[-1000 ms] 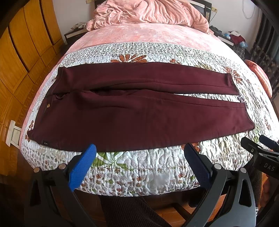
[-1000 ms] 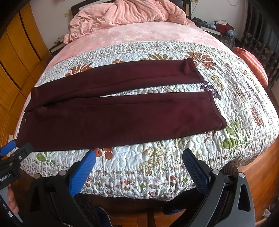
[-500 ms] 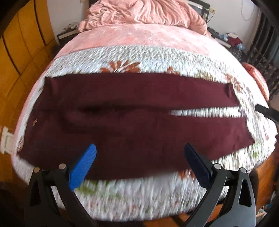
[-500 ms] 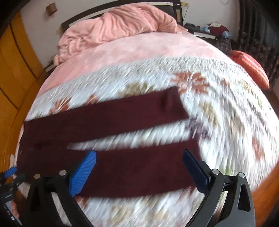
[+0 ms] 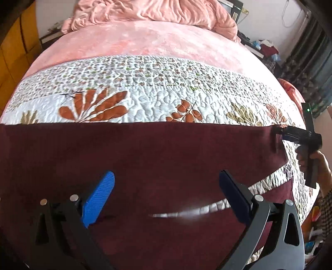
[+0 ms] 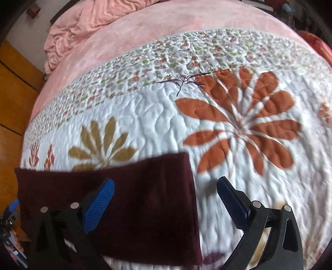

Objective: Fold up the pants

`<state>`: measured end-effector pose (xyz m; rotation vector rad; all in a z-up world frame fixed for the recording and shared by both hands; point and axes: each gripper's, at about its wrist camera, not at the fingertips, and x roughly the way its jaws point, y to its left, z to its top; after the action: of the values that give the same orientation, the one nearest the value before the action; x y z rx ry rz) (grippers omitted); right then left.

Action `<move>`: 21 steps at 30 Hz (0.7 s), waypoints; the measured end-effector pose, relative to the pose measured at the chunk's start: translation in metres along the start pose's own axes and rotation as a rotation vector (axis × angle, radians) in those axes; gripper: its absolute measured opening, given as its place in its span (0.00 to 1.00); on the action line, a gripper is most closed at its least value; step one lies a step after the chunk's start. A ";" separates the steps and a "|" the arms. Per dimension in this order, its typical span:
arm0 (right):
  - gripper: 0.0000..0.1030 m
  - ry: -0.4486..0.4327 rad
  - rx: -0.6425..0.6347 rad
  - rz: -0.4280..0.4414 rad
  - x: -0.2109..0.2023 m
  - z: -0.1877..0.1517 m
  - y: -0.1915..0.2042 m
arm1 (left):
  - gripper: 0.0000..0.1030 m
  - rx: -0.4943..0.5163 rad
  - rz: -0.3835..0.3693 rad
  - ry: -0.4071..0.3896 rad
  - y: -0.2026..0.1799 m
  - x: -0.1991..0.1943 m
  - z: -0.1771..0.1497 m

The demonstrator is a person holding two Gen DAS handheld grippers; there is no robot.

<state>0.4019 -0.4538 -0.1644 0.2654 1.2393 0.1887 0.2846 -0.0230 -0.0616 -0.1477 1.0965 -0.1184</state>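
Dark maroon pants [image 5: 145,157] lie flat across a floral quilt, legs running to the right. My left gripper [image 5: 166,195] is open, low over the upper part of the far leg. In the right wrist view the far leg's cuff end [image 6: 149,199] lies under my right gripper [image 6: 166,203], which is open, its left finger over the cloth and its right finger over bare quilt. The right gripper also shows in the left wrist view [image 5: 290,135] at the far leg's cuff.
The white floral quilt [image 6: 228,124] covers the bed's near half. Behind it is a pink sheet [image 5: 155,41] and a bunched pink blanket [image 5: 145,10] at the headboard. Wooden wardrobe panels [image 6: 12,93] stand on the left.
Both grippers have moved forward from the bed's near edge to low over the pants. The left one is over the upper legs, the right one over the far leg's cuff. Both stay open.
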 end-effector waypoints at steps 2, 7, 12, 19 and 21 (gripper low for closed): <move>0.97 -0.017 0.018 0.019 0.009 0.003 -0.005 | 0.97 0.019 0.003 0.006 -0.004 0.008 0.005; 0.97 0.051 -0.194 -0.095 0.021 0.006 0.018 | 0.97 0.094 -0.008 0.026 -0.011 0.031 0.020; 0.37 0.000 -0.248 -0.063 0.003 -0.007 0.025 | 0.97 0.144 -0.016 0.057 -0.019 0.050 0.033; 0.22 -0.118 -0.360 0.061 -0.055 -0.029 0.031 | 0.97 0.315 -0.082 0.081 -0.042 0.076 0.054; 0.22 -0.169 -0.385 0.131 -0.078 -0.036 0.030 | 0.97 0.376 -0.140 0.084 -0.054 0.084 0.063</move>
<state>0.3435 -0.4444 -0.0952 0.0264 0.9946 0.5016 0.3779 -0.0868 -0.0973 0.1193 1.1281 -0.4560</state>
